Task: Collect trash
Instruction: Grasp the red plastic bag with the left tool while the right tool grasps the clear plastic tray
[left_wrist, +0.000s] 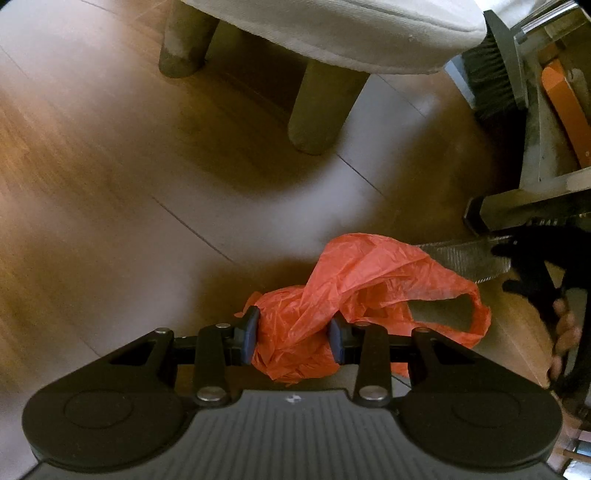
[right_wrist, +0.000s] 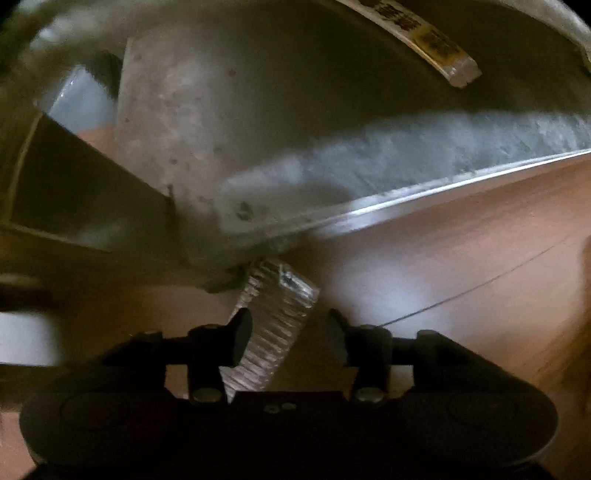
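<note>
While left gripper (left_wrist: 293, 336) clamps crumpled orange plastic bag (left_wrist: 354, 295) above wooden floor (left_wrist: 110, 184), right gripper (right_wrist: 290, 338) gapes around ridged silver foil wrapper (right_wrist: 273, 314), beside metal dustpan (right_wrist: 332, 129).

left claw (left_wrist: 294, 334) clamped, right claw (right_wrist: 290, 338) parted

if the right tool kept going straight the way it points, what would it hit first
Probably the metal dustpan just ahead. The right tool already has a silver wrapper between its open fingers, its far end close to the dustpan's lip; blur makes depth uncertain.
</note>
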